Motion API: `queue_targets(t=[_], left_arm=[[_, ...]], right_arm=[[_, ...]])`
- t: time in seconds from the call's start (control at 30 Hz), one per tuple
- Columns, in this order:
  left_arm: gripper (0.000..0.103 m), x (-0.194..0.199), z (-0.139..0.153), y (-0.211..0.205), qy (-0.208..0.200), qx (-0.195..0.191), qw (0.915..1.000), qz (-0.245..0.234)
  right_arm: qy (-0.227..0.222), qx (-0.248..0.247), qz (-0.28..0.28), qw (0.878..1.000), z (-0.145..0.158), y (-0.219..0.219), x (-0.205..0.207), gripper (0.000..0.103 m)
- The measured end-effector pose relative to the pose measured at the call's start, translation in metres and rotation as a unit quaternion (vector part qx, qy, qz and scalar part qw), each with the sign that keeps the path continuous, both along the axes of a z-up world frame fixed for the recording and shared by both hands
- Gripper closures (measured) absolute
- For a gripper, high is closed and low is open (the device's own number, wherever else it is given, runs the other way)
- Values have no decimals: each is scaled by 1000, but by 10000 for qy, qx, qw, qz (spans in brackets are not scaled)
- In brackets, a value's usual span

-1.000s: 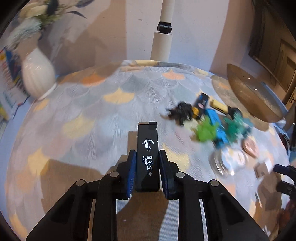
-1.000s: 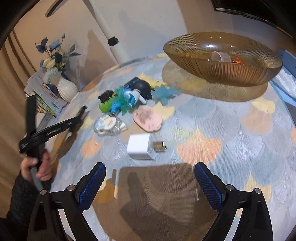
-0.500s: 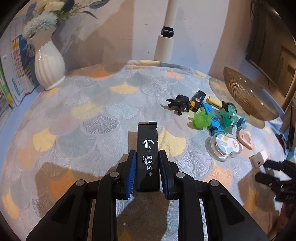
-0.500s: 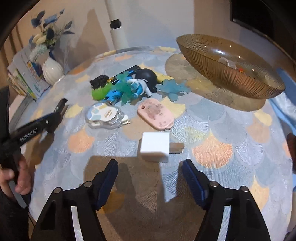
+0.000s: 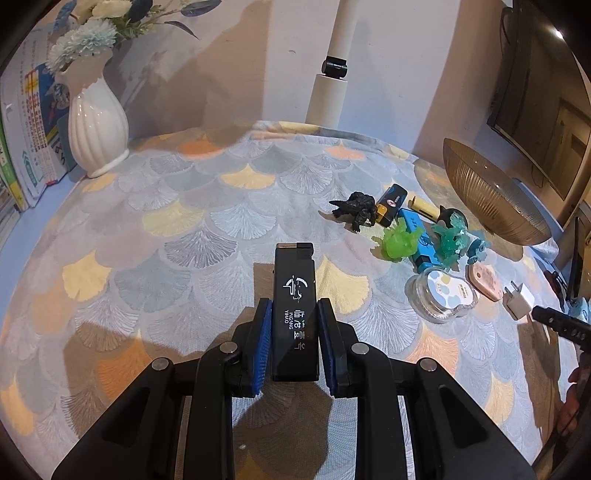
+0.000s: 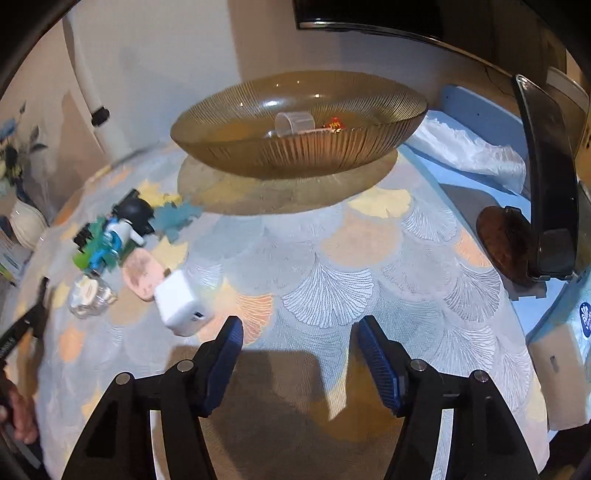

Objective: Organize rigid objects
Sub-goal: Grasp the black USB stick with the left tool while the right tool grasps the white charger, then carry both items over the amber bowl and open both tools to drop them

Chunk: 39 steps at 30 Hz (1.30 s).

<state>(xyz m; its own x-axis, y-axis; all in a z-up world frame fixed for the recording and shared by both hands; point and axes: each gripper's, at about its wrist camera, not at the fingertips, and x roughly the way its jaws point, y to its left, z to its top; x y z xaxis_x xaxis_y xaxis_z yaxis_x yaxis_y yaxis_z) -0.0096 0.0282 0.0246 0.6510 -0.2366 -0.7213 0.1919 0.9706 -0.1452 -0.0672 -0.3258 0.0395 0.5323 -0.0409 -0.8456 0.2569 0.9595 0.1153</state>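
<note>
A black lighter (image 5: 295, 306) is held upright between the closed pads of the left gripper (image 5: 294, 332), above the table's middle. The right gripper (image 6: 297, 354) is spread wide with nothing between, the white charger (image 6: 181, 302) lying just left of its fingers, near the table's edge.

A white ribbed vase (image 5: 98, 125) of flowers (image 5: 96, 27) stands at the table's (image 5: 177, 229) far-left edge, books (image 5: 27, 129) just beside it; a white pole (image 5: 330, 70), perhaps a lamp stand, rises behind.

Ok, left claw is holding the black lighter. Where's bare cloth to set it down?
Bare cloth lies ahead and left of the black lighter, out to the white vase. More lies between the white charger and the amber bowl. The toy cluster is crowded.
</note>
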Motion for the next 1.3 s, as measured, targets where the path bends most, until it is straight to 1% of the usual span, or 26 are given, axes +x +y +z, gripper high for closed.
queue_targets(t=[0.1,0.13,0.2,0.27,0.3,0.33,0.37,0.4,0.43,0.5,0.57,0.6,0.63,0.7,0.73,0.77,0.87,0.97,1.03,1.1,1.13,1.17,1.23,1.3], left_arm=[[82,1,0,0,12,7,10000,-16],[82,1,0,0,18,3,10000,-27],[82,1,0,0,25,5,10000,-21],[82,1,0,0,22,-6,10000,-25],[82,1,0,0,21,-13,10000,-32],[82,1,0,0,22,-15,10000,-40],[82,1,0,0,26,-25,10000,-55],[82,1,0,0,30,-35,10000,-72],[82,1,0,0,29,-30,10000,-77],[82,1,0,-1,17,13,10000,-75],[82,0,1,-5,-21,102,9999,-111],[82,-1,2,-7,-39,157,9998,-121],[82,-2,4,-10,-79,227,9996,-148],[82,-5,11,-16,-109,120,9995,-275],[82,-6,18,-22,-137,7,9992,-375],[82,-7,25,-28,-189,-17,9989,-440],[82,-7,54,-58,-483,42,9960,-755],[82,0,86,-101,-785,118,9902,-1146],[82,6,101,-128,-911,109,9868,-1336],[82,17,111,-157,-908,-86,9833,-1576],[82,24,113,-172,-851,-182,9817,-1693],[82,33,112,-189,-782,-202,9803,-1801],[82,44,104,-218,-689,-89,9788,-1927],[82,59,90,-246,-442,-58,9778,-2049]], right_arm=[[-68,210,805,9965,6,20,7,36],[-19,117,1084,9940,6,30,12,36],[23,-218,1418,9896,4,43,21,36],[65,-376,1554,9871,0,49,30,36],[110,-381,1576,9867,-3,50,35,38],[133,-360,1597,9864,-6,50,38,45],[100,-406,1610,9861,-6,51,40,48],[45,-469,1664,9849,-5,54,39,64],[-1,-457,1797,9827,-3,58,37,74],[-65,-414,1998,9789,-1,64,32,75],[-160,-384,2083,9772,3,69,25,77],[-203,-331,2062,9777,6,70,23,77],[-291,-166,2008,9791,11,65,20,77],[-498,-14,1880,9809,24,51,15,77],[-584,-27,1792,9821,30,47,17,77],[-681,-42,1692,9832,37,40,17,77],[-1140,-180,1238,9856,67,8,17,77],[-1342,-425,694,9876,83,-17,20,77],[-1256,-449,328,9905,87,-40,34,77],[-1131,-434,34,9926,88,-60,46,77],[-986,-475,-118,9939,85,-71,56,77],[-895,-514,-199,9945,84,-78,61,77],[-703,-587,-278,9954,77,-87,74,77],[-559,-619,-340,9959,71,-92,82,77]])
